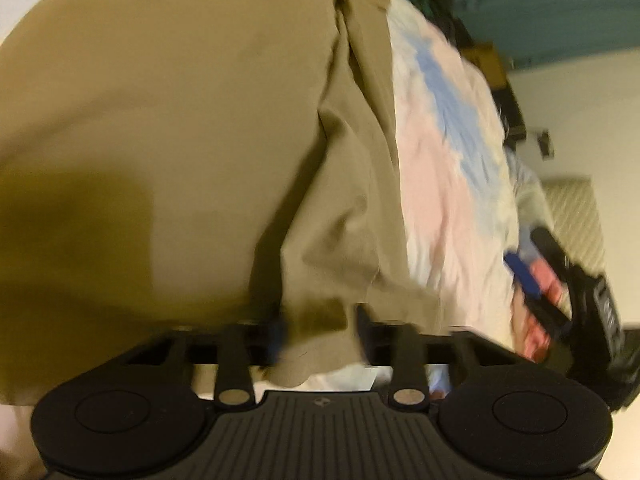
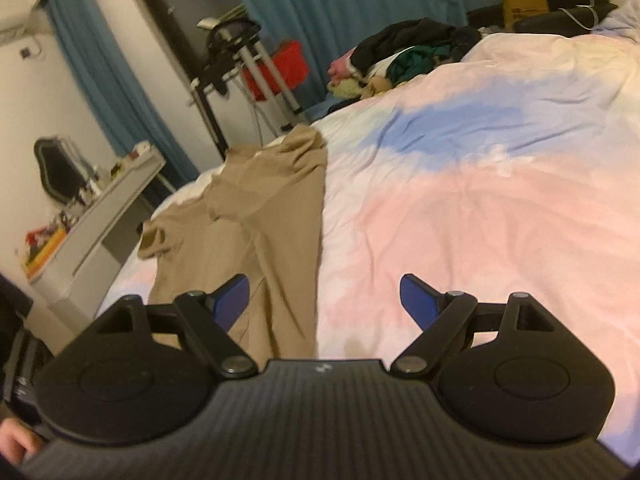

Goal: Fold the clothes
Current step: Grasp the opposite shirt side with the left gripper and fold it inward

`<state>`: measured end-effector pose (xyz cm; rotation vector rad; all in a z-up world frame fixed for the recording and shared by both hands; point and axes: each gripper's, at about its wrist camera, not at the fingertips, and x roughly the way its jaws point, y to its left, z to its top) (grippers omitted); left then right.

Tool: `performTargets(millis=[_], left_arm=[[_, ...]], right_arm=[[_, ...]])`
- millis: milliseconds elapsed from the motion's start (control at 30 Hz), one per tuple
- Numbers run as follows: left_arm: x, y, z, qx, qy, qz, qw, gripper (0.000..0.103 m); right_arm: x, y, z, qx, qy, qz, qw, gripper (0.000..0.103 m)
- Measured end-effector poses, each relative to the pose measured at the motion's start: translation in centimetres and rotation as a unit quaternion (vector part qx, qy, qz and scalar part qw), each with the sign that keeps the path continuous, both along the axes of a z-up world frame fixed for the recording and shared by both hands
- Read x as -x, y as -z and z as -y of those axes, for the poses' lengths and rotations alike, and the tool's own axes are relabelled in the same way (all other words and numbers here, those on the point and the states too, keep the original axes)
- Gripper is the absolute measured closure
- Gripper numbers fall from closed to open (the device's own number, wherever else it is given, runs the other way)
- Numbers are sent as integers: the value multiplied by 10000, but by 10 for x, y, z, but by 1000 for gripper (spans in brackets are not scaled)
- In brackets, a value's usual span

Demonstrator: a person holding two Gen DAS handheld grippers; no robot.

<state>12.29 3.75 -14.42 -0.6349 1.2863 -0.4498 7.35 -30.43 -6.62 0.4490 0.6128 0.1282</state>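
Only my right view showed the tan garment [image 2: 256, 216] whole, running 6 to 12 on the bed [image 2: 480, 200]; my right claw [image 2: 326, 300] gaped, my left claw [image 1: 320, 332] pinched its fabric.

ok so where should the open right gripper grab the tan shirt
Probably the tan shirt's straight long edge beside bare bedspread, coming in from the right. The right gripper hangs open near it, while the left gripper already pinches the near hem.

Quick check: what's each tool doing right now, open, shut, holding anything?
Left tool: shut on the tan garment.
Right tool: open, holding nothing, above the bedspread.
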Motion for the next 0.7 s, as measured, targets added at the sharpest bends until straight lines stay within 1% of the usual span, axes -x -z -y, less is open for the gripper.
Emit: performTargets(millis=[33, 100, 167, 233, 267, 333, 367, 400, 433, 467, 500, 567, 600, 633, 700], left_arm=[[0, -4, -2, -36, 92, 45, 9999, 99], [5, -15, -9, -210, 73, 114, 9997, 100], [8, -21, -19, -478, 18, 138, 9988, 100], [8, -19, -25, -785, -34, 140, 9968, 101], [7, -15, -28, -897, -70, 140, 9958, 101], [5, -9, -36, -708, -282, 94, 9970, 101], [5, -7, -40, -581, -411, 97, 9974, 101], [1, -7, -42, -492, -533, 163, 9972, 102], [0, -7, -46, -315, -535, 231, 9978, 102], [0, -6, -53, 14, -673, 297, 9973, 102], [0, -5, -58, 358, -781, 354, 9957, 102], [-1, -6, -65, 987, -763, 477, 9910, 102], [-1, -9, -66, 1175, -699, 600, 9888, 102], [0, -13, -65, 1266, -630, 717, 9874, 102], [0, -19, -63, 1324, -519, 896, 9858, 102]], right_arm=[[-2, 3, -4, -18, -88, -60, 9999, 19], [-7, 9, -10, -70, -244, -197, 9995, 19], [-10, 15, -17, -25, -322, -350, 9989, 19], [-12, 19, -24, 131, -374, -466, 9981, 19], [-13, 22, -26, 114, -434, -530, 9976, 19], [-14, 29, -30, -4, -585, -665, 9961, 20], [-14, 34, -29, -158, -688, -784, 9944, 30], [-14, 40, -28, -309, -776, -941, 9921, 45], [-13, 43, -27, -387, -829, -1085, 9899, 51], [-12, 46, -26, -442, -873, -1221, 9877, 61], [-9, 45, -26, -456, -993, -1251, 9861, 64], [-2, 37, -31, -446, -1366, -1171, 9827, 64], [1, 32, -38, -407, -1618, -1092, 9799, 63], [4, 28, -46, -307, -1839, -1017, 9772, 63], [9, 24, -62, 171, -1896, -945, 9771, 62]])
